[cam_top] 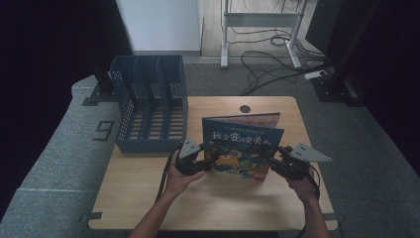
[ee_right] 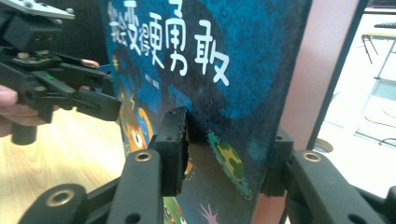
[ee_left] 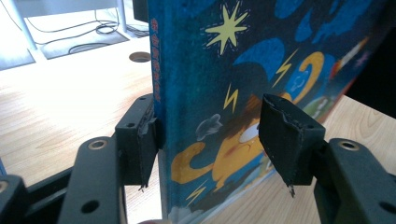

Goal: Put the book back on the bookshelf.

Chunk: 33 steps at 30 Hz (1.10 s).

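- Left gripper (cam_top: 198, 161) straddles the spine edge of the picture book (cam_top: 242, 148); one pad touches, the other stands clear, so no clamp.
- Right gripper (cam_top: 280, 161) straddles the opposite edge, jaws slack.
- Book stands upright on the wooden table (cam_top: 148, 198), beside the blue file rack (cam_top: 148, 109).

Blue file rack (cam_top: 148, 106) stands at the table's (cam_top: 148, 198) left-rear corner; cables (cam_top: 267, 59) beyond — floor.

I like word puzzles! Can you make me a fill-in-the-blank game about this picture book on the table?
1. The picture book stands ____ on the wooden table.
2. The file rack is coloured ____.
3. The rack's slots are ____.
4. The left hand-held gripper straddles the book's ____.

Missing words: upright; blue; empty; spine
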Each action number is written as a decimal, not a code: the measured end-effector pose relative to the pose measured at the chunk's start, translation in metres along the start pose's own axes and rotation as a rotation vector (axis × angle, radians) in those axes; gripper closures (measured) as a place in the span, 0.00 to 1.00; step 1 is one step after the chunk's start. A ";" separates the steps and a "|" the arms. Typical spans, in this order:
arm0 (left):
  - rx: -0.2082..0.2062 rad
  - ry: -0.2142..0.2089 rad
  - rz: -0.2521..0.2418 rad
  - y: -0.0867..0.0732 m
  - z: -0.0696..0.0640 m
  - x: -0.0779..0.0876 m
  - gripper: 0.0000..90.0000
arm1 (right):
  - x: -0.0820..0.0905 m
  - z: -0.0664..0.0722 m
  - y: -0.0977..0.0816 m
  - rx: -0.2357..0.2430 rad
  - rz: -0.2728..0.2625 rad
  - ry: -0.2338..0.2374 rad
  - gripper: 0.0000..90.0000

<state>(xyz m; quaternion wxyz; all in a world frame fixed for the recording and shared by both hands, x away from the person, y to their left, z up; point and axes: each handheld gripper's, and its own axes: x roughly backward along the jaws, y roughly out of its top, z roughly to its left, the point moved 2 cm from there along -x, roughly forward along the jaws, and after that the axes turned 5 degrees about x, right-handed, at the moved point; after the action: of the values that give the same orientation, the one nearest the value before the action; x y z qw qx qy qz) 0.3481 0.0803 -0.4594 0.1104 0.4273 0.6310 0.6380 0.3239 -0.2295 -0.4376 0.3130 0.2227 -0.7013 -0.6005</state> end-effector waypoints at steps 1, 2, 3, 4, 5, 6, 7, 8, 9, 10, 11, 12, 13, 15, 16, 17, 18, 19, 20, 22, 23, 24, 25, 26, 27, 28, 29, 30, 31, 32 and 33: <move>-0.002 -0.002 0.000 0.000 -0.001 0.000 0.44 | -0.001 -0.001 0.000 -0.002 0.003 -0.006 0.64; -0.006 -0.002 -0.002 -0.001 -0.001 0.001 0.43 | -0.001 -0.001 -0.001 -0.003 0.004 -0.014 0.62; -0.006 -0.001 -0.004 -0.002 -0.002 0.002 0.43 | -0.002 -0.002 -0.001 -0.007 0.004 -0.019 0.62; -0.007 -0.002 -0.007 -0.002 -0.002 0.002 0.43 | -0.002 -0.002 -0.001 -0.007 0.005 -0.023 0.61; -0.007 -0.005 -0.010 -0.003 -0.003 0.002 0.43 | -0.002 -0.003 -0.001 -0.008 0.006 -0.033 0.60; -0.006 -0.005 -0.012 -0.004 -0.004 0.003 0.43 | -0.003 -0.003 -0.001 -0.006 0.009 -0.047 0.59; -0.007 -0.005 -0.013 -0.004 -0.004 0.003 0.43 | -0.004 -0.004 -0.002 -0.007 0.013 -0.055 0.59; -0.008 -0.005 -0.013 -0.004 -0.004 0.003 0.43 | -0.004 -0.004 -0.002 -0.013 0.012 -0.058 0.58; -0.007 -0.005 -0.014 -0.004 -0.004 0.003 0.43 | -0.005 -0.005 -0.002 -0.015 0.012 -0.060 0.58; -0.007 -0.005 -0.014 -0.004 -0.004 0.003 0.43 | -0.006 -0.006 -0.002 -0.017 0.012 -0.064 0.58; -0.010 -0.004 -0.014 -0.004 -0.004 0.003 0.43 | -0.007 -0.006 -0.002 -0.018 0.013 -0.067 0.57; -0.014 -0.002 -0.013 -0.004 -0.004 0.003 0.43 | -0.007 -0.007 -0.002 -0.019 0.014 -0.067 0.57; -0.018 0.001 -0.013 -0.004 -0.004 0.003 0.44 | -0.008 -0.007 -0.002 -0.019 0.014 -0.067 0.56; -0.026 -0.002 -0.018 -0.006 -0.005 0.004 0.45 | -0.008 -0.008 -0.002 -0.018 0.015 -0.067 0.55; -0.029 -0.003 -0.019 -0.006 -0.006 0.005 0.46 | -0.009 -0.008 -0.002 -0.021 0.015 -0.067 0.55; -0.032 -0.006 -0.022 -0.007 -0.006 0.005 0.46 | -0.009 -0.008 -0.002 -0.021 0.014 -0.067 0.54; -0.032 -0.006 -0.022 -0.007 -0.006 0.005 0.46 | -0.009 -0.009 -0.002 -0.021 0.014 -0.067 0.54; -0.037 -0.014 -0.023 -0.008 -0.007 0.006 0.46 | -0.009 -0.009 -0.003 -0.021 0.014 -0.070 0.53; -0.040 -0.020 -0.022 -0.009 -0.008 0.007 0.46 | -0.009 -0.008 -0.003 -0.019 0.011 -0.073 0.53; -0.045 -0.027 -0.022 -0.009 -0.009 0.008 0.46 | -0.009 -0.008 -0.004 -0.017 0.009 -0.076 0.52; -0.049 -0.032 -0.022 -0.010 -0.009 0.009 0.46 | -0.009 -0.007 -0.005 -0.017 0.006 -0.077 0.51; -0.051 -0.036 -0.023 -0.010 -0.010 0.009 0.45 | -0.009 -0.008 -0.005 -0.020 0.006 -0.077 0.51; -0.055 -0.048 -0.024 -0.011 -0.010 0.010 0.45 | -0.009 -0.008 -0.006 -0.018 0.013 -0.086 0.50; -0.055 -0.048 -0.024 -0.011 -0.010 0.010 0.45 | -0.009 -0.008 -0.006 -0.018 0.013 -0.086 0.50; -0.055 -0.051 -0.024 -0.011 -0.011 0.010 0.45 | -0.009 -0.008 -0.007 -0.018 0.017 -0.091 0.49; -0.058 -0.053 -0.024 -0.012 -0.011 0.010 0.45 | -0.010 -0.009 -0.008 -0.016 0.023 -0.098 0.46; -0.061 -0.055 -0.025 -0.012 -0.012 0.010 0.45 | -0.010 -0.009 -0.008 -0.016 0.023 -0.098 0.46; -0.065 -0.058 -0.026 -0.012 -0.012 0.010 0.45 | -0.011 -0.011 -0.009 -0.017 0.024 -0.101 0.43; -0.074 -0.068 -0.029 -0.014 -0.014 0.011 0.45 | -0.012 -0.012 -0.010 -0.017 0.025 -0.104 0.42; -0.078 -0.073 -0.030 -0.015 -0.015 0.011 0.45 | -0.013 -0.013 -0.010 -0.016 0.022 -0.105 0.41; -0.078 -0.073 -0.030 -0.015 -0.015 0.011 0.45 | -0.014 -0.014 -0.011 -0.017 0.020 -0.102 0.41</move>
<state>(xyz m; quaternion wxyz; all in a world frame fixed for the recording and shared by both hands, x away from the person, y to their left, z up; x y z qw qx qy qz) 0.3254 0.0792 -0.4657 0.1595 0.4363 0.6076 0.6443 0.3425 -0.2318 -0.4492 0.2846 0.1822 -0.7135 -0.6138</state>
